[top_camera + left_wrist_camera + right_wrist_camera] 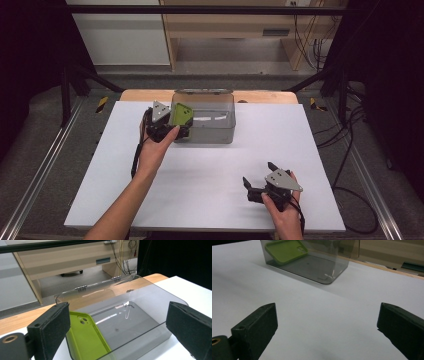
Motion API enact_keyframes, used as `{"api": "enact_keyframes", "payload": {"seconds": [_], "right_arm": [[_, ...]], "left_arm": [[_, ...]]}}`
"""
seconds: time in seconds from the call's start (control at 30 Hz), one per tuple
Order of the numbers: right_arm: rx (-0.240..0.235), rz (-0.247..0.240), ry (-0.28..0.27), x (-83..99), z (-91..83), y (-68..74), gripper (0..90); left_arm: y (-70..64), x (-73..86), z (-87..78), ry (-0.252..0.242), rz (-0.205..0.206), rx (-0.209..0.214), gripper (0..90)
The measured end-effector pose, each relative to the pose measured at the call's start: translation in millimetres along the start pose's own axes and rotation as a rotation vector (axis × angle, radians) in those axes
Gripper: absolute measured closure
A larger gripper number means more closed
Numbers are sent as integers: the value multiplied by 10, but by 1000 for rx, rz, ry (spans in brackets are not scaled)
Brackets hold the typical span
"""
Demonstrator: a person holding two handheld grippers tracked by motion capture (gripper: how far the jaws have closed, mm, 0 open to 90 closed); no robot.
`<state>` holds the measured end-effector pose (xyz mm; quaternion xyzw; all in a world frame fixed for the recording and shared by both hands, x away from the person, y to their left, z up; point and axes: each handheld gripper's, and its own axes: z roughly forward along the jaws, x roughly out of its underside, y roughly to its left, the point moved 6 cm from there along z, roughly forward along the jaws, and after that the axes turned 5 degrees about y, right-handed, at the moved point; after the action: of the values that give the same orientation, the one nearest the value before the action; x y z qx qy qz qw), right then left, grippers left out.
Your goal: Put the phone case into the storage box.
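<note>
As the green phone case (pixel 85 337) already leans inside the clear box (pixel 220 131), placement appears complete. Left gripper (pixel 167 127) fingers stand wide at the box; right gripper (pixel 256 182) fingers wide over the bench (pixel 210 185). Withdrawal remains.

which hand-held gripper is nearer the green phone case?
Left. The left hand-held gripper is at the clear box, jaws open right beside the green phone case inside it. The right hand-held gripper rests on the table's near right, well apart.
</note>
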<state>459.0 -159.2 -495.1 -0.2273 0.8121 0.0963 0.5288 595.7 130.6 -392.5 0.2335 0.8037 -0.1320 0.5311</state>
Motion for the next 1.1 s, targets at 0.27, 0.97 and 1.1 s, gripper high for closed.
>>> {"api": "enact_keyframes", "payload": {"seconds": [0.27,0.97,1.1], "right_arm": [[4,9,-7,-1,-11,-35,35],[2,18,-8,3,-30,-82,33],[3,18,-9,4,-32,-87,32]], "left_arm": [[-31,26,-111,-11,0,21,51],[-109,116,-167,-33,5,50,47],[-97,141,-178,-34,4,50,47]]}}
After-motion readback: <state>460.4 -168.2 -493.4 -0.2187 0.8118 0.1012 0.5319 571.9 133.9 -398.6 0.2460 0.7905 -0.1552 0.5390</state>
